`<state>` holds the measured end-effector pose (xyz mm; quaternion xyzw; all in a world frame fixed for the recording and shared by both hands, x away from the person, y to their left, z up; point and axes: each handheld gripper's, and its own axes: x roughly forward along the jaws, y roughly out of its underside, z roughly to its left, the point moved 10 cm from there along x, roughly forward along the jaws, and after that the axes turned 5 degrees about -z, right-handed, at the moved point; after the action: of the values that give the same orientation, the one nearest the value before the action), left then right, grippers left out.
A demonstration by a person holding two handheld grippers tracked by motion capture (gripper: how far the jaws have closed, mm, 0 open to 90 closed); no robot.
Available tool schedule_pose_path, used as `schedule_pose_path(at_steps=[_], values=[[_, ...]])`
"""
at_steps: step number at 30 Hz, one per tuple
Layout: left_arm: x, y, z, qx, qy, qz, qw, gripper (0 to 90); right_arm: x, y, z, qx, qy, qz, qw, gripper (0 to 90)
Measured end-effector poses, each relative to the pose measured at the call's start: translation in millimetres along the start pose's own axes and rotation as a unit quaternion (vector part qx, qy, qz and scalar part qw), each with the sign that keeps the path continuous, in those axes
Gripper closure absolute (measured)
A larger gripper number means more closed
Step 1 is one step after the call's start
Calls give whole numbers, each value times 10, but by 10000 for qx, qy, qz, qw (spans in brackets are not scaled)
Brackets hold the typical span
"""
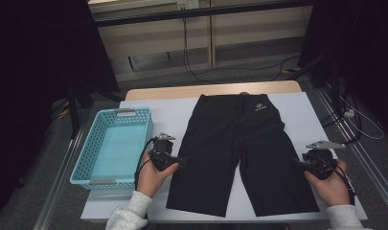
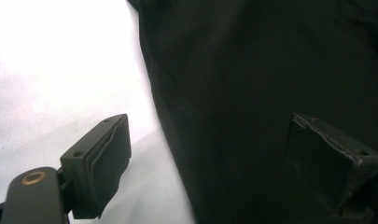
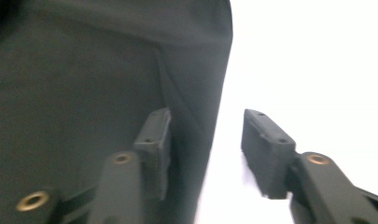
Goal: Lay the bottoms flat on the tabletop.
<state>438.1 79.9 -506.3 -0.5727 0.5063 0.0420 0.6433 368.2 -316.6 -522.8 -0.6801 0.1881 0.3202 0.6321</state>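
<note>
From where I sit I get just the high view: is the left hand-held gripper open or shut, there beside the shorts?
Observer: Open. In its own view the left hand-held gripper stands wide, and the edge of the shorts runs between its jaws.
Operator: And the other one?
Observer: The right hand-held gripper is open too, with one jaw over the cloth and the other over the white table cover.
</note>
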Motion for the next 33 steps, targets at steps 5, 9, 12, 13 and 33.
schedule_pose_path(at_steps=[5,9,12,13,33], values=[[1,2,19,9,-30,5,10000,142,-19,9,35,-11,-167,89,9998,813],[-4,3,11,17,-30,11,10000,142,-66,42,36,110,-302,161,9994,900],[3,10,-8,25,-12,39,10000,141,-89,58,21,121,-284,162,9994,900],[5,25,-14,28,7,74,10000,140,-93,66,16,151,-328,126,9993,900],[-3,138,36,-120,-9,178,9998,116,-149,5,49,14,-604,-124,9981,556]])
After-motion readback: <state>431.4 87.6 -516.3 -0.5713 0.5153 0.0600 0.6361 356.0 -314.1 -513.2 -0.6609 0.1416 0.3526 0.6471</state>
